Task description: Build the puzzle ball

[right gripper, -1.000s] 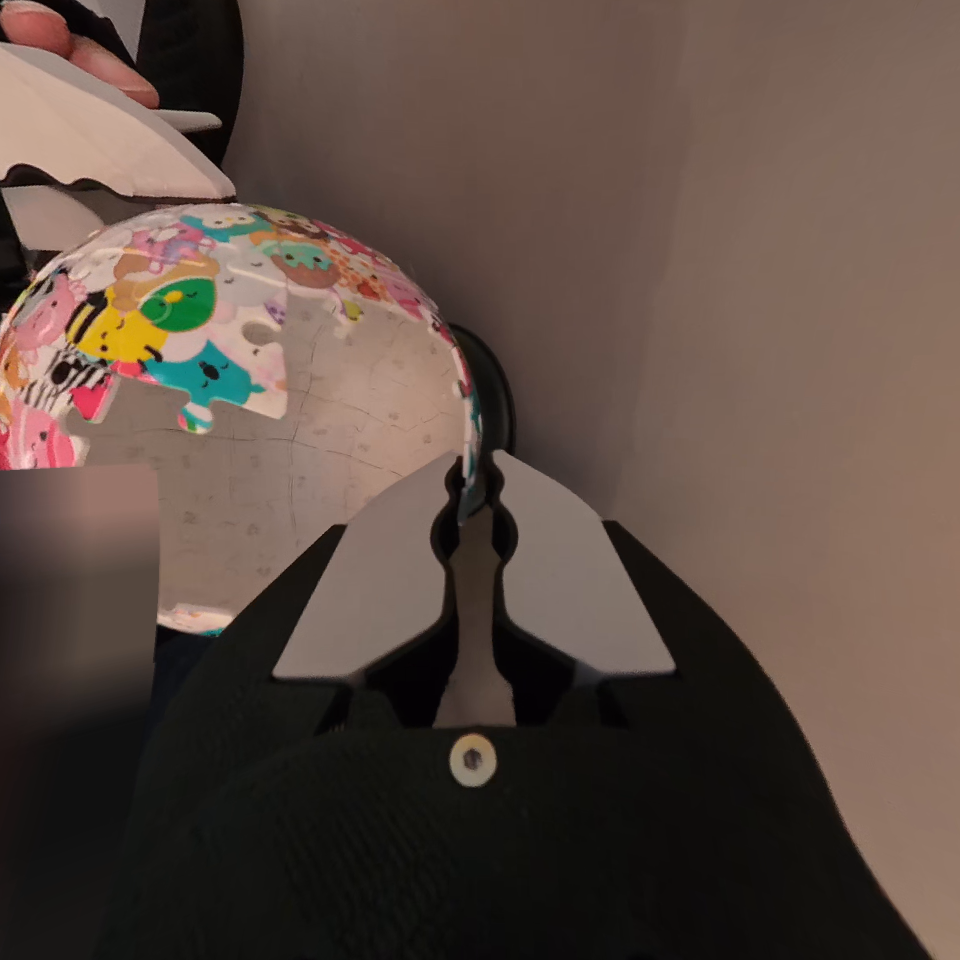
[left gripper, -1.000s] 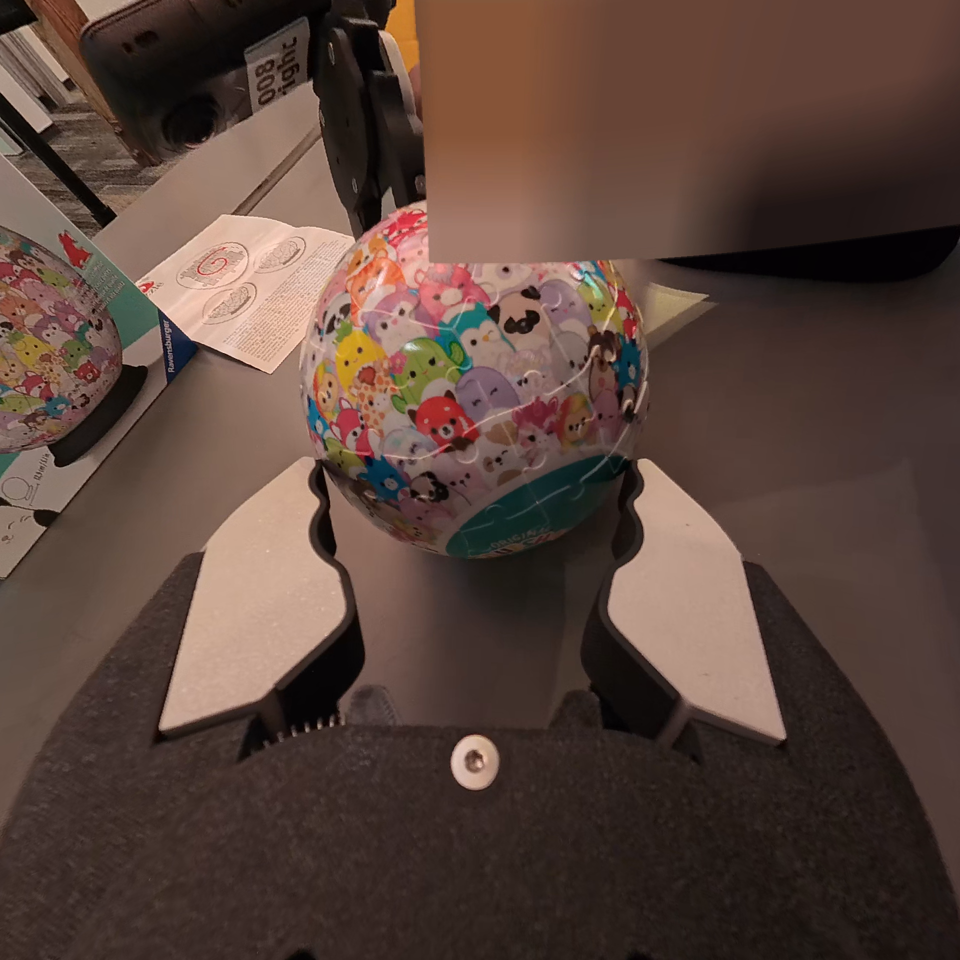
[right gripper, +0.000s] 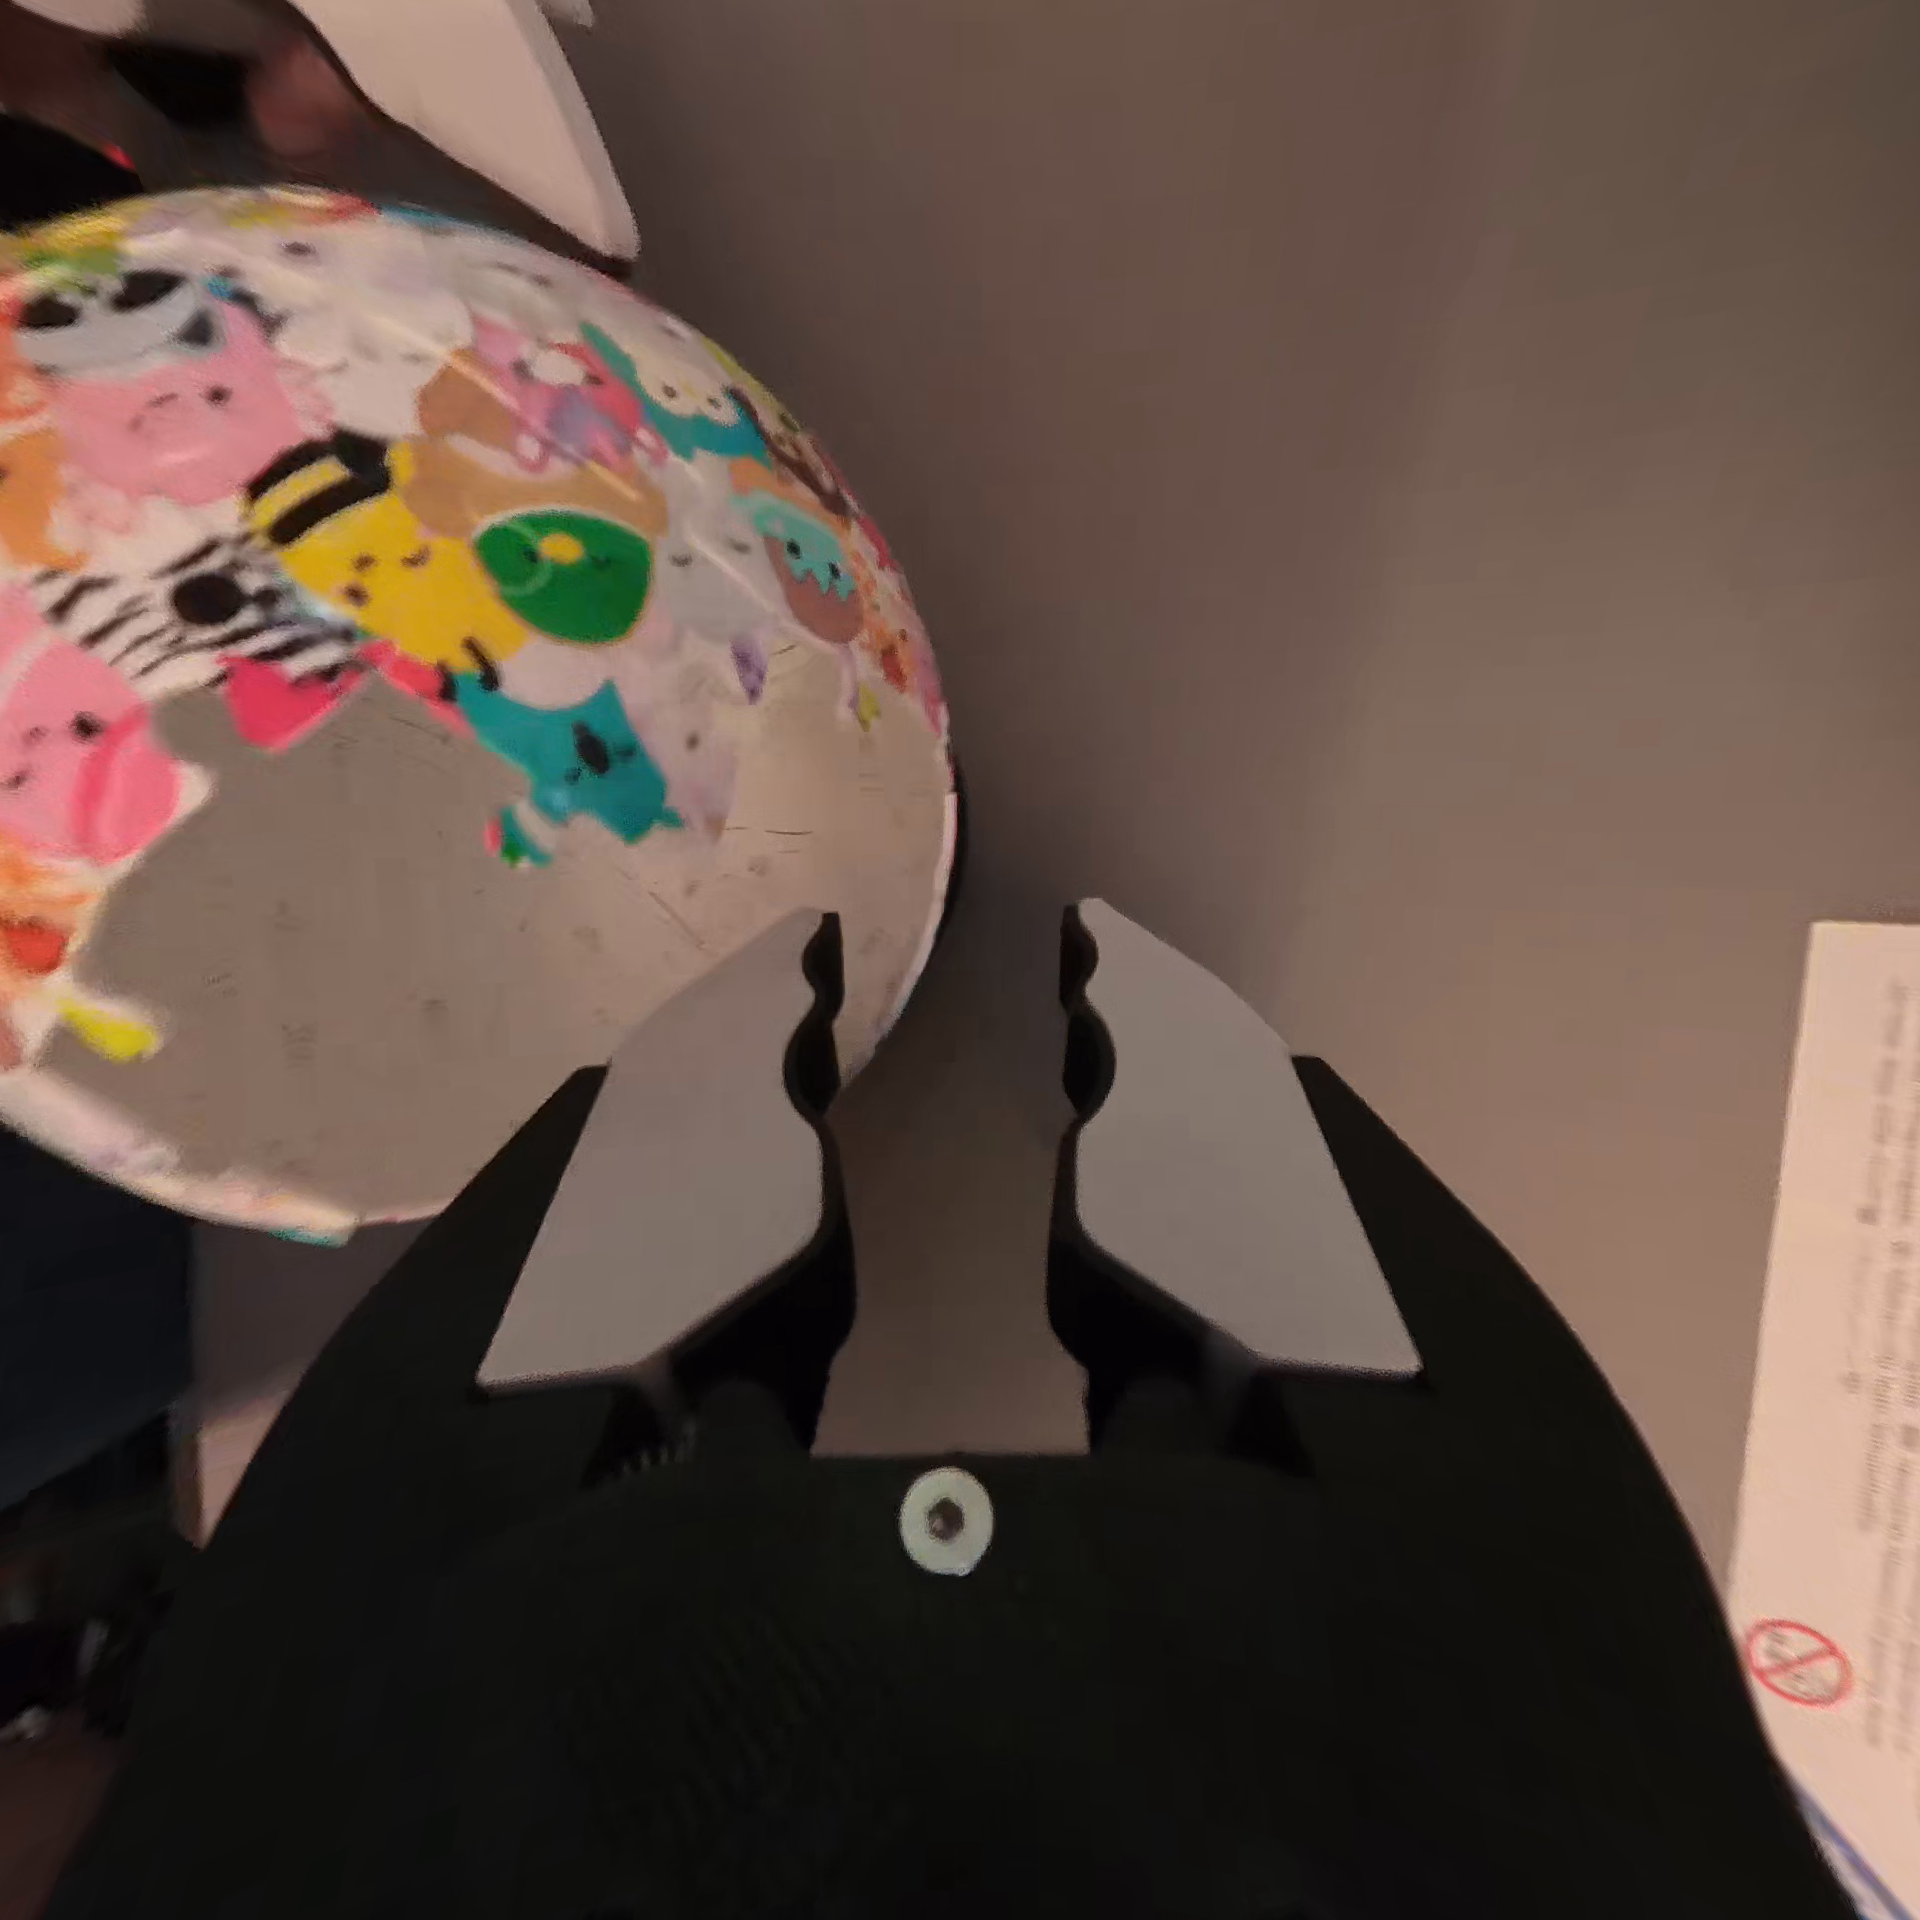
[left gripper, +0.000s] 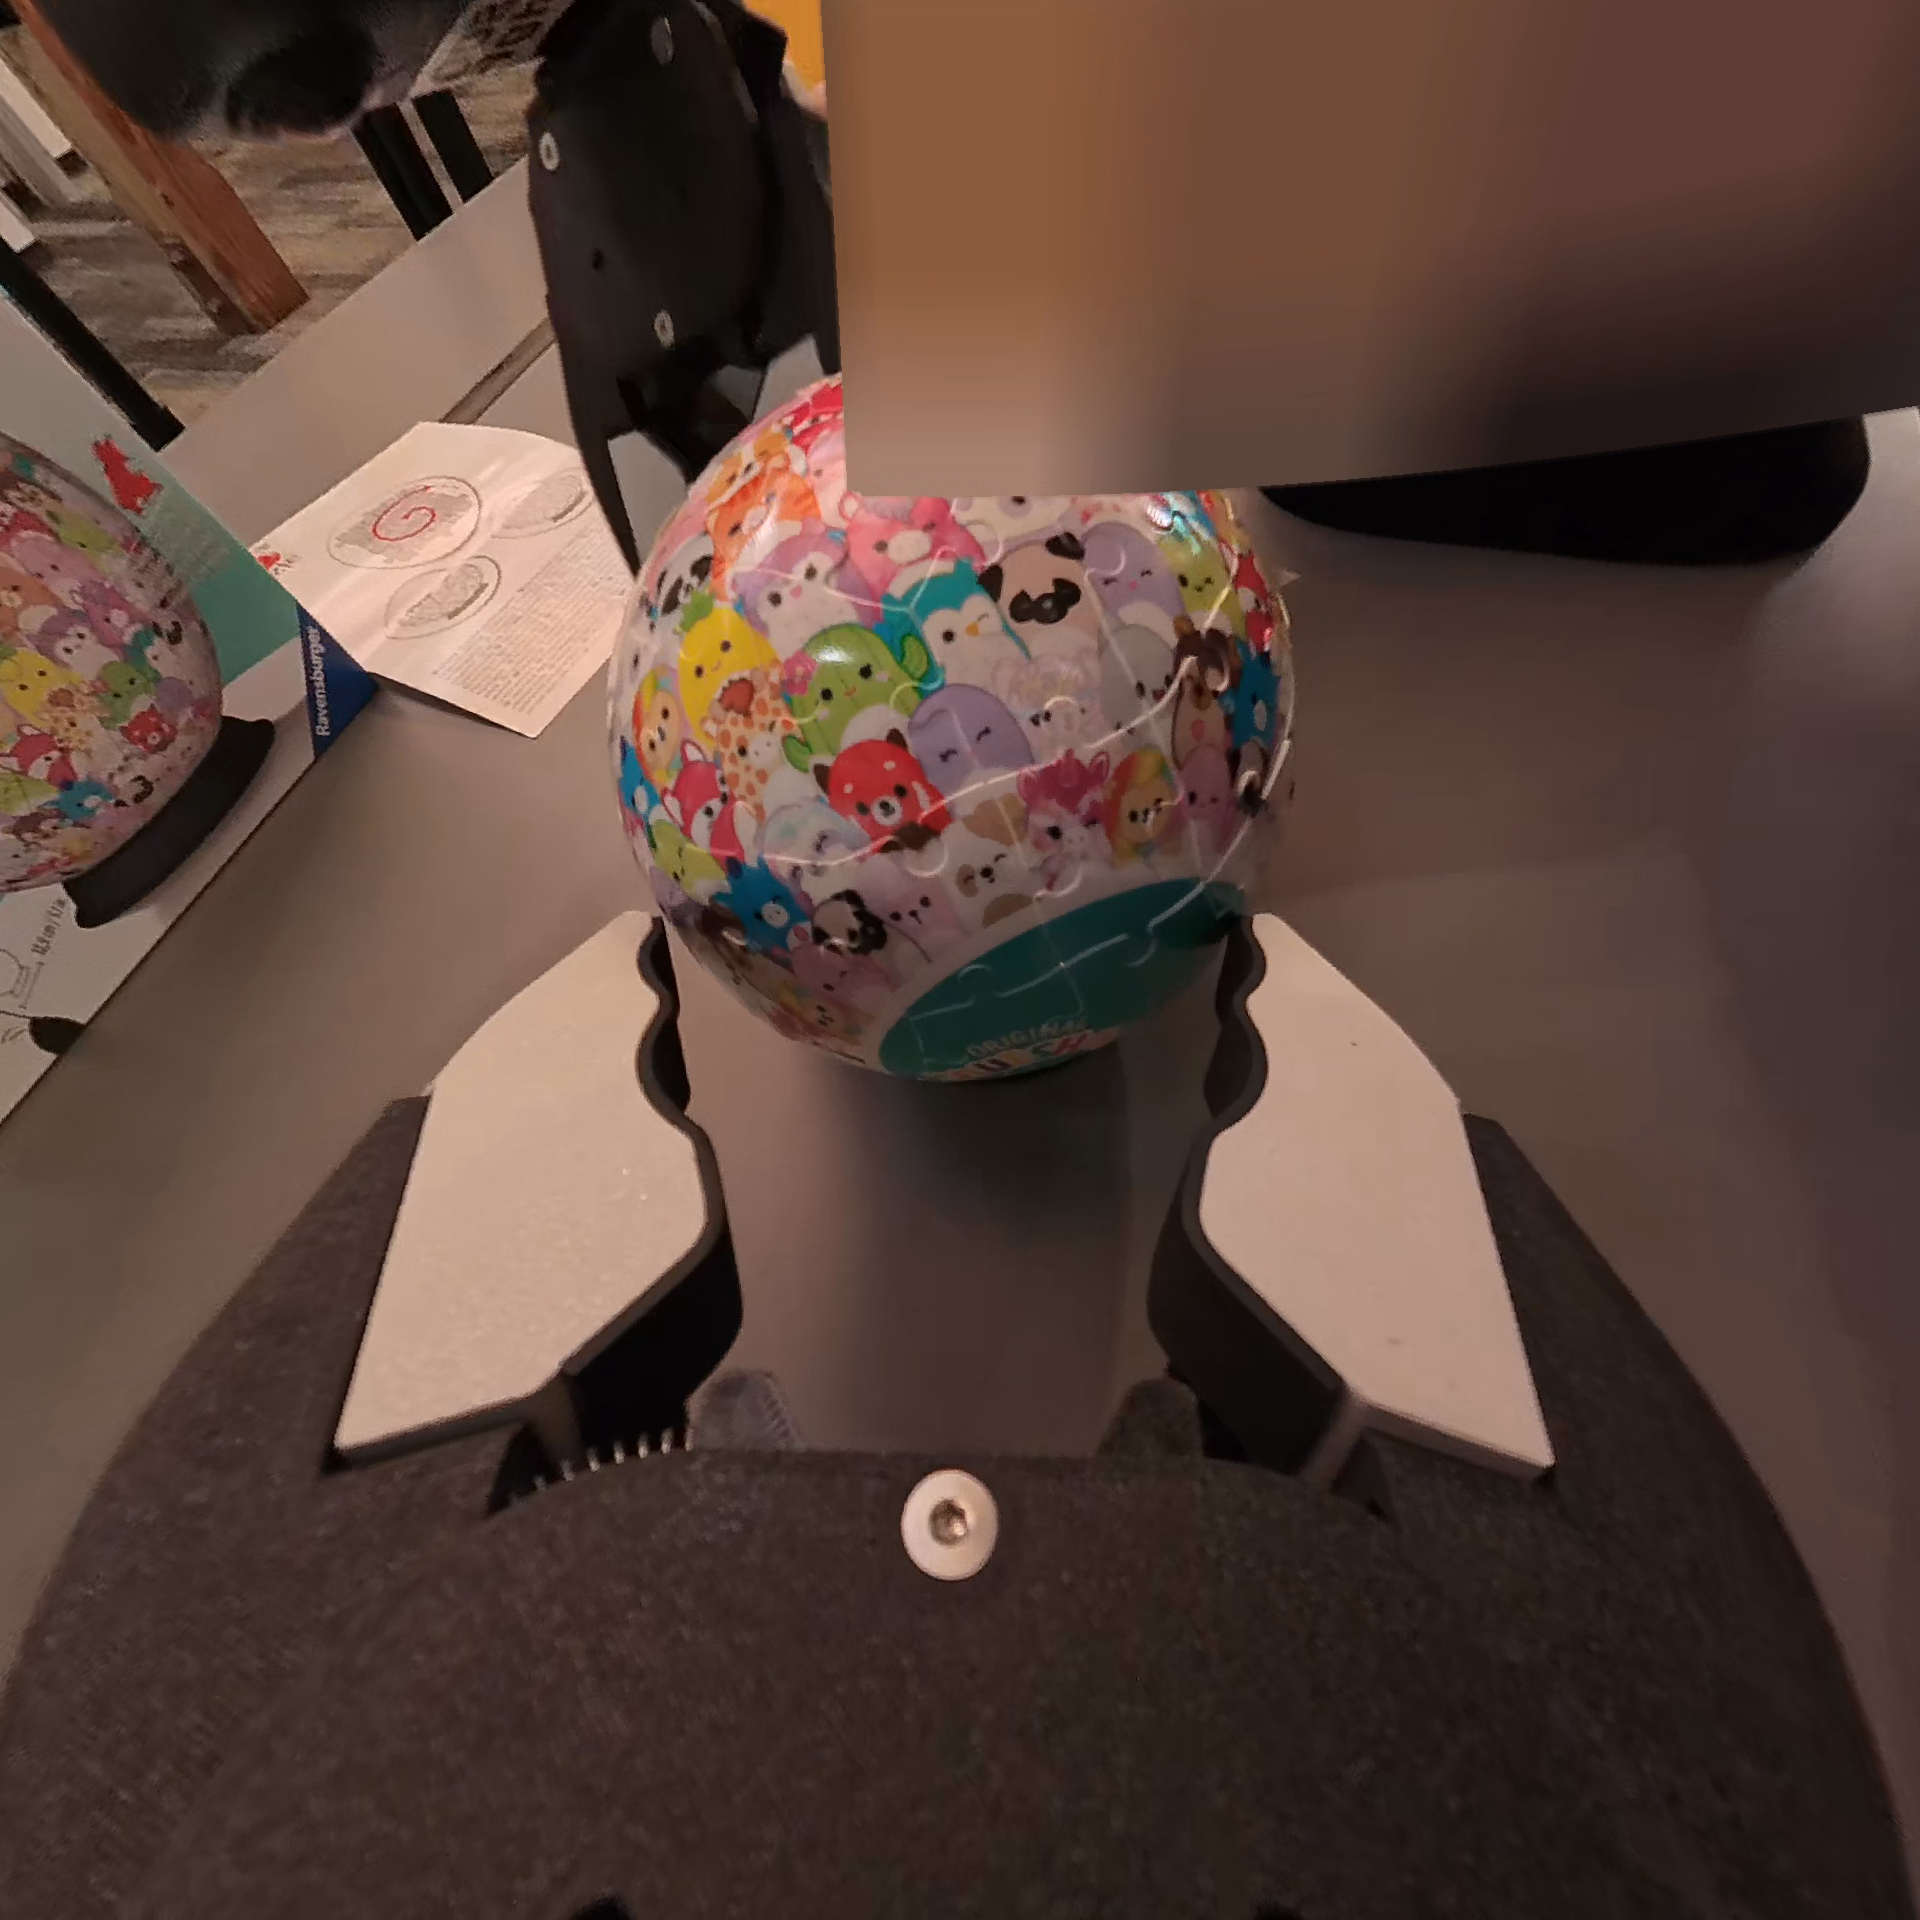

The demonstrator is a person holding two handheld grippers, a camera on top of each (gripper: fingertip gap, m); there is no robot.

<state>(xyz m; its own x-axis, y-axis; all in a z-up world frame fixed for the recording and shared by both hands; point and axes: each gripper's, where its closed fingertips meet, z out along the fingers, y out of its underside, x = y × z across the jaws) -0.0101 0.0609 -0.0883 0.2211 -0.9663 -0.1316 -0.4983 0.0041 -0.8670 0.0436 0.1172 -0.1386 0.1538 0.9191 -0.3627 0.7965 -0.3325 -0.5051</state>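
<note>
The puzzle ball (left gripper: 951,769), covered in colourful cartoon animals, stands on the grey table (left gripper: 1558,987). My left gripper (left gripper: 945,940) has its jaws wide apart, and its fingertips (left gripper: 1262,997) press on the ball's lower sides. In the right wrist view the ball (right gripper: 436,582) has a large gap that shows its pale inside (right gripper: 416,987). My right gripper (right gripper: 945,935) is partly open and empty, with its left finger in front of the ball's open rim. Its black body (left gripper: 665,260) shows behind the ball in the left wrist view. One white left finger (right gripper: 520,104) lies against the ball's top.
The puzzle box (left gripper: 125,675) lies at the left with an unfolded instruction leaflet (left gripper: 457,582) beside it. A printed sheet (right gripper: 1829,1351) lies to the right of my right gripper. A dark object (left gripper: 1558,509) sits behind the ball at the right. Some 10 cm of space lies between my two pairs of fingers.
My right gripper was shut on the ball's open rim; it has let go, opened and pulled back. My left jaws have narrowed slightly on the ball.
</note>
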